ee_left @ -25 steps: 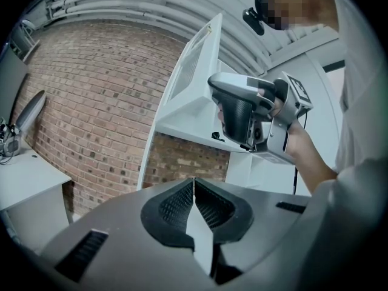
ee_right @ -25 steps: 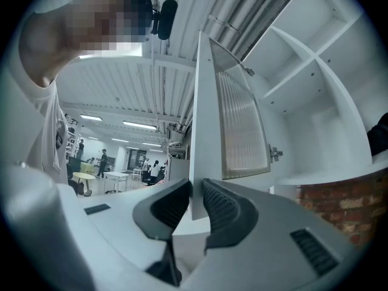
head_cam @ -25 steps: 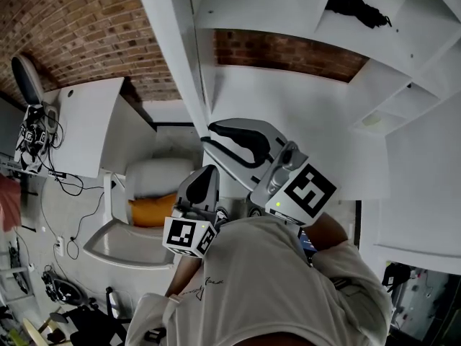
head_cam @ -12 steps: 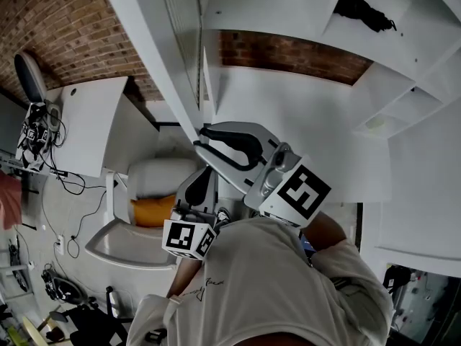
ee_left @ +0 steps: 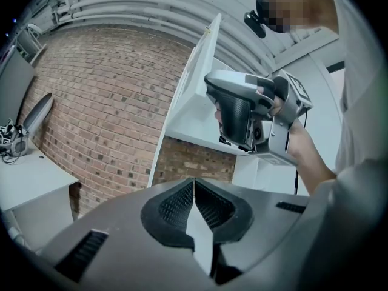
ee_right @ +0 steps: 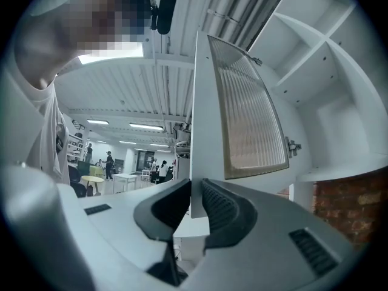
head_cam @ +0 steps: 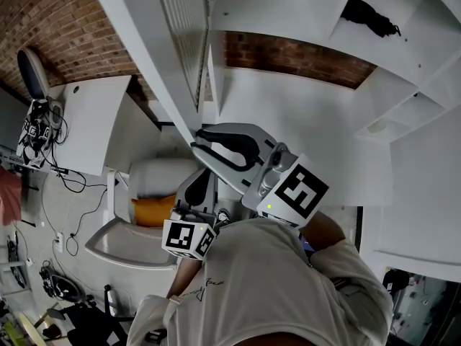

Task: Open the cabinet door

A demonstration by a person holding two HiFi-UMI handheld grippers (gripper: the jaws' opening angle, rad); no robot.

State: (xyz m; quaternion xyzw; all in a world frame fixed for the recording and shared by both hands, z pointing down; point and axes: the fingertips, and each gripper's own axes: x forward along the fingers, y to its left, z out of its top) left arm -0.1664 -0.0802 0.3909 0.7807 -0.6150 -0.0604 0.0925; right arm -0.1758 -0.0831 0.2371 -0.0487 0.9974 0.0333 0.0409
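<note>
step: door-swing under way | door (ee_right: 242, 114) ajar, angled out from cabinet (head_cam: 288, 20) | right tool (ee_right: 195, 205) clenched on door's lower edge | left tool (ee_left: 194, 193) closed, empty | next: likely pull along hinge arc without slipping off the edge

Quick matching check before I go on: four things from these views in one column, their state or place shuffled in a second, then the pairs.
1. left hand-held gripper
2. right hand-held gripper
3. cabinet door
4. orange cushion

A. swung open, ribbed glass panel showing
B. jaws together, nothing between them
C. lying on the white seat below
D. clamped on the door's edge

Pairs: 1-B, 2-D, 3-A, 4-C
</note>
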